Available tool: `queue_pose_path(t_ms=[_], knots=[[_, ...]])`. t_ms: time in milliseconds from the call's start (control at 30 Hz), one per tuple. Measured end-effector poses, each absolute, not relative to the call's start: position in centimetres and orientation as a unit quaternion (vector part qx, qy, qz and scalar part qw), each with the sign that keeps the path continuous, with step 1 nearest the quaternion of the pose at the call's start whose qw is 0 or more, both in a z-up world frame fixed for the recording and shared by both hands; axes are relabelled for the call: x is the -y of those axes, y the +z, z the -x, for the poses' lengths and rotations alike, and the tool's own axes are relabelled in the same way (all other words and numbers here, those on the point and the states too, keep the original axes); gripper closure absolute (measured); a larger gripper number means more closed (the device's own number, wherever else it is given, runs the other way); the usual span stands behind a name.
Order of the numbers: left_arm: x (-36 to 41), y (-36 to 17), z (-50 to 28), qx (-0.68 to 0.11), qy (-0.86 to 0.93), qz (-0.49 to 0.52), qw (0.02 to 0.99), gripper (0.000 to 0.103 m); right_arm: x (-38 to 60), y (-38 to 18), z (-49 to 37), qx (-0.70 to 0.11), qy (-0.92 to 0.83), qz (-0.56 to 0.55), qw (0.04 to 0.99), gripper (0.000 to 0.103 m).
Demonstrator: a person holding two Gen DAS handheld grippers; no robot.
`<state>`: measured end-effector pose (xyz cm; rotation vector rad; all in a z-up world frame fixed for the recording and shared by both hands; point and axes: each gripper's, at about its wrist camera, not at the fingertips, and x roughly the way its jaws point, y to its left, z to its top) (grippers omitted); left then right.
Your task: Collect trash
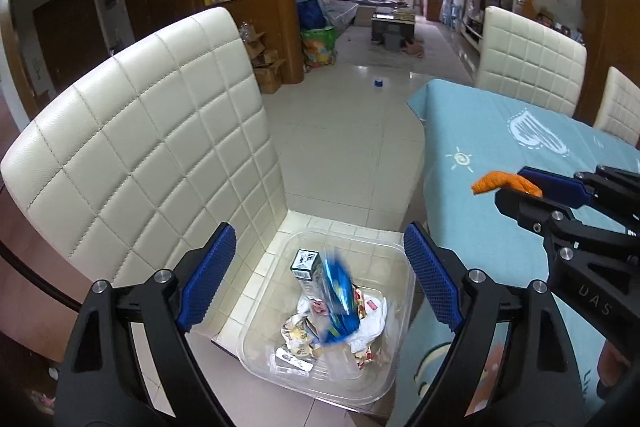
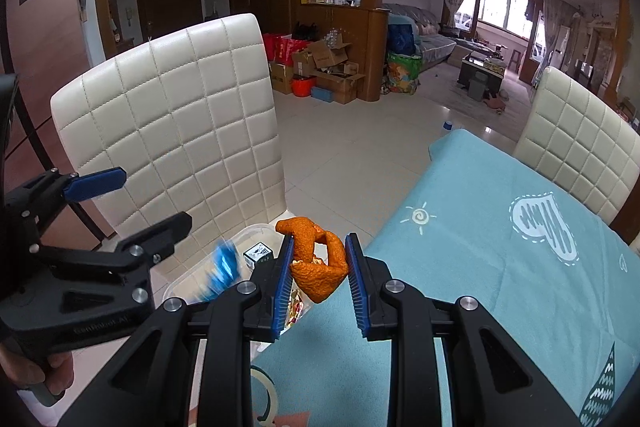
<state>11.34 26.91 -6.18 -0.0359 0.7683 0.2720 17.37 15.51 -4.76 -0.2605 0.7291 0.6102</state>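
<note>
While the right gripper (image 2: 318, 269) is clamped on a curled orange peel (image 2: 316, 263), the peel's long axis runs forward past the fingertips, pebbled skin outward. Left gripper (image 1: 320, 275) hangs with jaws wide apart and nothing between them; below it, a blurred blue wrapper (image 1: 340, 295) sits over a clear plastic bin (image 1: 396, 359) holding a small carton (image 1: 306, 267) and crumpled wrappers (image 1: 298, 341)

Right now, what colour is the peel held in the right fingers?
Orange; the peel shows best in the right wrist view.
</note>
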Motion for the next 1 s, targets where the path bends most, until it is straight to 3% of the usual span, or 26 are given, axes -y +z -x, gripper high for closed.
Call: queue_pose_path(t_ms=[700,767,800,833,1000], knots=[[-30.0,-6.7,-9.9,-0.375,0.188,0.043,0.907,0.017,-17.6,-5.9,-18.2,-0.373,0.328,0.117,0.86,0.077],[-30.3,-6.8,-9.8,-0.378,0.191,0.047,0.905,0.017,-17.6,-5.9,-18.2,-0.38,0.334,0.105,0.856,0.063],[-30.3,-6.8,-9.8,-0.379,0.193,0.048,0.904,0.016,-17.6,-5.9,-18.2,-0.382,0.329,0.105,0.857,0.039],[-30.4,-6.8,-9.7,-0.378,0.195,0.049,0.904,0.016,-17.4,-5.7,-18.1,-0.376,0.323,0.104,0.862,0.032],[-30.0,-6.4,-9.5,-0.375,0.194,0.049,0.905,0.013,-17.0,-5.1,-17.7,-0.364,0.315,0.107,0.87,0.032]])
